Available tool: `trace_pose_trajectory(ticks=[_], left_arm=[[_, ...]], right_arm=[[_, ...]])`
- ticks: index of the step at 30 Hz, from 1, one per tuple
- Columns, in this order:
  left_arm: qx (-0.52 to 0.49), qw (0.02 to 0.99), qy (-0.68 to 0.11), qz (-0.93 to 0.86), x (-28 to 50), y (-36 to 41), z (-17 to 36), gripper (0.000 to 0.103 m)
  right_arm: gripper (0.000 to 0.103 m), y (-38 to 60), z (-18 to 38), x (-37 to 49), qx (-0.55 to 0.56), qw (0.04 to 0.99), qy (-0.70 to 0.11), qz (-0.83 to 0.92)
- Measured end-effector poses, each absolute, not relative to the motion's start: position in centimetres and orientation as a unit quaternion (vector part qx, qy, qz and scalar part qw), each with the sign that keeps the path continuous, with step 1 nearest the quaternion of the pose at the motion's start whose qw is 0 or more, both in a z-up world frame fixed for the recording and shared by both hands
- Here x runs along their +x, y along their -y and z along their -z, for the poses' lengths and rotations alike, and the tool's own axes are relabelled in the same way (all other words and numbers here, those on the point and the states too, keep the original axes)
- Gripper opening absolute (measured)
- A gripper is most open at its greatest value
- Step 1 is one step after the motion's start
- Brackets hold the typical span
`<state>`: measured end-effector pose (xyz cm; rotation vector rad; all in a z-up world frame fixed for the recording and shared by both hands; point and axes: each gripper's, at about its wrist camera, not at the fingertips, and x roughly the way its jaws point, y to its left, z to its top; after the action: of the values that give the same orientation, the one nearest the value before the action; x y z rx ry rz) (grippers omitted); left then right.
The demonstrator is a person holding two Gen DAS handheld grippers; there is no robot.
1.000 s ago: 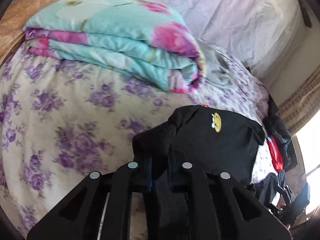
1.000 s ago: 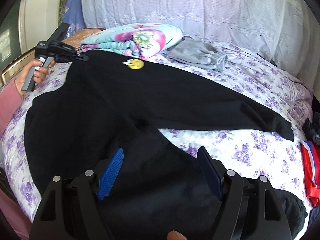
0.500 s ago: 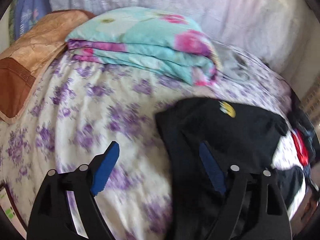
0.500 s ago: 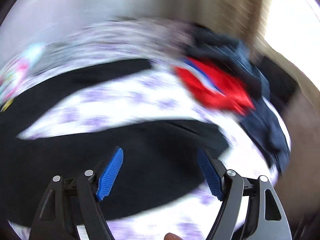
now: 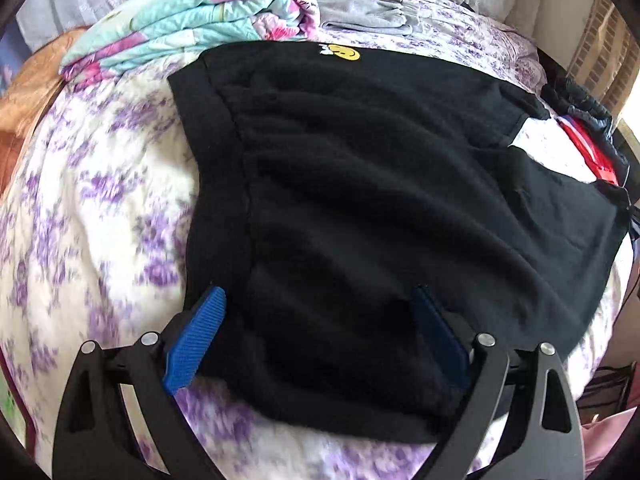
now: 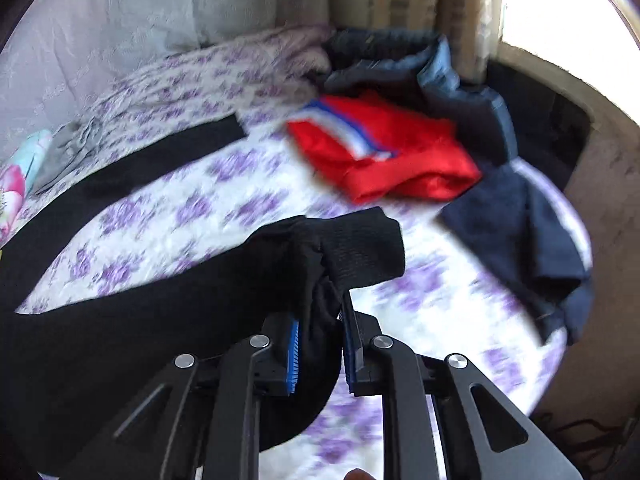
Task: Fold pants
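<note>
Gripping pants, right hand-held gripper

L gripper jaws wide apart; R gripper clamped.

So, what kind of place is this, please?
Most likely a bedroom at home. The black pants lie on a bed with a purple-flowered sheet, a folded floral quilt sits at the far end, and other clothes such as a red garment lie near a curtained window.

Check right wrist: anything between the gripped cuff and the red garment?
Only bare floral bedsheet between cuff and red garment, in right wrist view.
</note>
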<state>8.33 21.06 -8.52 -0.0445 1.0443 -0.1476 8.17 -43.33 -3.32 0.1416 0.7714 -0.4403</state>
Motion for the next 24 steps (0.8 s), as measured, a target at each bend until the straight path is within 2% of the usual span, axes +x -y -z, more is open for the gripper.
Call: trace_pose_trajectory(ticks=[2, 4, 7, 8, 9, 11, 12, 13, 16, 20, 24], left_arm=[[-0.026, 0.861, -0.503, 0.068, 7.7, -21.3, 8.5, 0.091], [-0.015, 0.862, -0.503, 0.064, 7.0, -21.2, 8.5, 0.092], [-0.005, 0.86, -0.508, 0.059, 6.4, -20.9, 8.4, 0.092], [-0.004, 0.858, -0.51, 0.06, 6.2, -21.0, 8.0, 0.092], [-0.007, 0.858, -0.51, 0.061, 5.9, -21.4, 7.3, 0.092], [-0.006, 0.865, -0.5, 0.053, 5.6, -22.1, 5.8, 0.092], [0.004, 0.872, -0.488, 0.039, 5.6, -22.7, 4.6, 0.092], [0.015, 0.878, -0.478, 0.03, 5.6, -23.1, 3.7, 0.092], [0.045, 0.896, -0.442, 0.005, 6.5, -24.0, 1.0, 0.095], [0.056, 0.91, -0.411, -0.004, 9.0, -24.3, -1.4, 0.098], [0.086, 0.907, -0.411, 0.019, 13.0, -24.6, -2.2, 0.098]], right_arm=[[0.02, 45.1, 4.6, 7.3, 0.093, 0.892, -0.384, 0.22], [0.034, 45.9, 7.1, 7.8, 0.089, 0.875, -0.422, 0.218], [0.06, 44.7, 8.2, 7.2, 0.012, 0.876, -0.427, 0.223], [0.081, 44.2, 7.3, 6.9, -0.02, 0.87, -0.431, 0.24], [0.088, 43.8, 6.1, 6.2, -0.034, 0.873, -0.419, 0.247], [0.09, 42.8, 3.2, 5.1, -0.055, 0.887, -0.389, 0.244], [0.097, 41.9, 1.7, 4.6, -0.066, 0.896, -0.371, 0.234], [0.1, 40.3, -0.5, 4.2, -0.089, 0.915, -0.333, 0.209], [0.1, 35.5, -4.1, 4.7, -0.154, 0.94, -0.276, 0.13], [0.1, 26.7, -3.3, 10.6, -0.303, 0.899, -0.318, -0.003], [0.099, 19.7, -3.6, 16.6, -0.303, 0.874, -0.353, -0.142]])
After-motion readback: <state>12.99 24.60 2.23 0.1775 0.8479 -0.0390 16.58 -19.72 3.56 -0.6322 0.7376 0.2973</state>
